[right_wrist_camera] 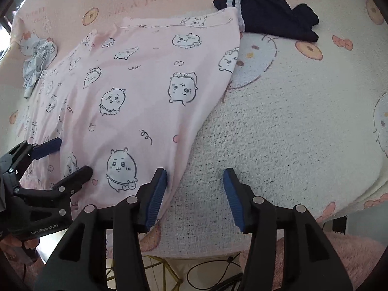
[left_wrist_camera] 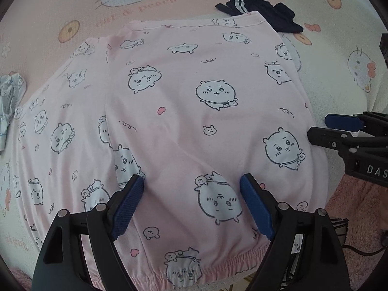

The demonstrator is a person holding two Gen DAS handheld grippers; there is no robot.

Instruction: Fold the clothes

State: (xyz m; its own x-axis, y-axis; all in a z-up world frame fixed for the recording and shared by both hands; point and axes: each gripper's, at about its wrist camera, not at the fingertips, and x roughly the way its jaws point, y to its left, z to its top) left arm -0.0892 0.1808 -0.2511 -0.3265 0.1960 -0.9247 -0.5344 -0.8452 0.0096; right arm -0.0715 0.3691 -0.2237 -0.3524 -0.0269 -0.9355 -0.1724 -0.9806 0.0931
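Pink pyjama trousers [left_wrist_camera: 184,111] printed with white cartoon animals lie flat on a Hello Kitty blanket [left_wrist_camera: 72,7], one leg folded over the other, elastic waistband nearest me. My left gripper [left_wrist_camera: 192,203] is open, its blue pads above the waist end of the cloth, holding nothing. My right gripper [right_wrist_camera: 195,198] is open at the trousers' [right_wrist_camera: 135,92] right edge, left pad touching the fabric edge, right pad over bare blanket [right_wrist_camera: 291,133]. The right gripper also shows in the left wrist view [left_wrist_camera: 325,128], and the left gripper in the right wrist view [right_wrist_camera: 70,157].
A dark navy garment with white stripes [left_wrist_camera: 262,12] lies beyond the trouser cuffs, also in the right wrist view [right_wrist_camera: 271,14]. A small pale blue patterned garment [left_wrist_camera: 11,97] lies at the left. A fluffy pink rug [right_wrist_camera: 339,262] and black cables [right_wrist_camera: 213,271] lie below the near edge.
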